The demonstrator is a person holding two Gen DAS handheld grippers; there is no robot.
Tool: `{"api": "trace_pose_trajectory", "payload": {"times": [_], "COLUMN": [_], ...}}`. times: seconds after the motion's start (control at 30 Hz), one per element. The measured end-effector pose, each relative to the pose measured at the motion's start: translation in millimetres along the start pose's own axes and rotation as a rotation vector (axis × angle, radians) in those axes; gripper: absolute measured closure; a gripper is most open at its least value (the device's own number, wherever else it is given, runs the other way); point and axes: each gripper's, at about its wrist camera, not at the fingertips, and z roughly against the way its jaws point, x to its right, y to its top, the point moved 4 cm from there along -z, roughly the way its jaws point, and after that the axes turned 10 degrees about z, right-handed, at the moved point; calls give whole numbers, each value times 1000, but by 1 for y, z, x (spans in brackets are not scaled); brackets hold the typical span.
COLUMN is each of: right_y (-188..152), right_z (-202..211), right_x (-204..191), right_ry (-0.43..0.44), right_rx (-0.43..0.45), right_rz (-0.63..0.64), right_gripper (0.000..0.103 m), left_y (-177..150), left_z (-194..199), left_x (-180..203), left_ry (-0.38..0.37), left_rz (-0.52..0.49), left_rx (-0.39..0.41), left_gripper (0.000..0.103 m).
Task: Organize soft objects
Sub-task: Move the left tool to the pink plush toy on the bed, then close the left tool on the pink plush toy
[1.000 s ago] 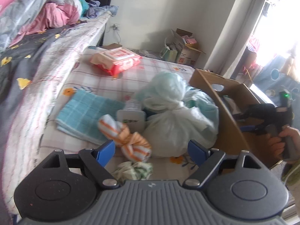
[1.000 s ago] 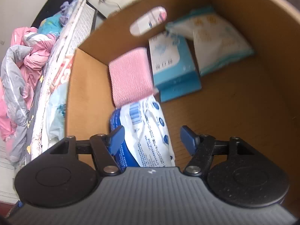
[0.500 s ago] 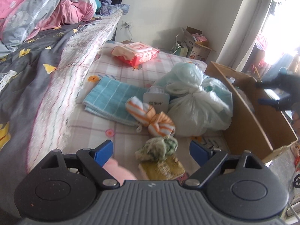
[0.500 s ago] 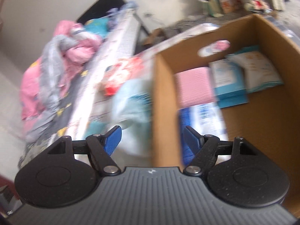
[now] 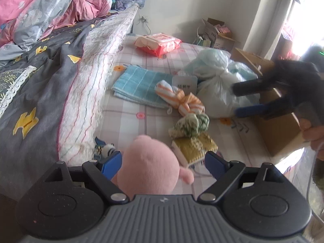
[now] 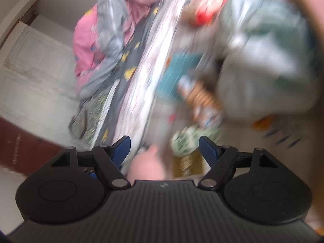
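A: From our left gripper (image 5: 163, 162) we see sharply: jaws spread wide, a pink plush toy (image 5: 148, 167) between them, though we can't tell if either finger touches it

B: And our right gripper (image 6: 164, 148)?

A: Its own view is a blur. The jaws stand apart with nothing gripped; only smears of the plush and a green-white bundle (image 6: 189, 141) lie ahead of them. The left view shows that gripper off to the right, held over a cardboard box (image 5: 278, 130)

B: What do we count ahead of the left fingers?

A: One yellow sponge (image 5: 194, 146), one green-white bundle, one orange-striped knotted cloth (image 5: 179, 99), one folded blue towel (image 5: 137, 85), one tied plastic bag (image 5: 218, 85), one red wipes pack (image 5: 158, 43) farthest off
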Motion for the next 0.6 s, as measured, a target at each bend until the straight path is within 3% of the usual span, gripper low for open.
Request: {"api": "trace_pose_trajectory", "payload": {"times": [0.13, 0.3, 0.6], "right_y": [-22, -50, -77], "right_z": [-34, -71, -103], "right_x": [-6, -9, 0], "right_ry": [84, 106, 155], "right_rx": [-90, -181, -204], "right_rz": [-66, -126, -247], "right_gripper": [29, 29, 29], "left_y": [-14, -29, -47], "left_z": [-4, -20, -49], "left_x": [7, 17, 27], "left_ry": [17, 84, 253], "left_rz": [-64, -180, -392], "left_rx": [-11, 7, 51], "left_gripper": [13, 13, 11]}}
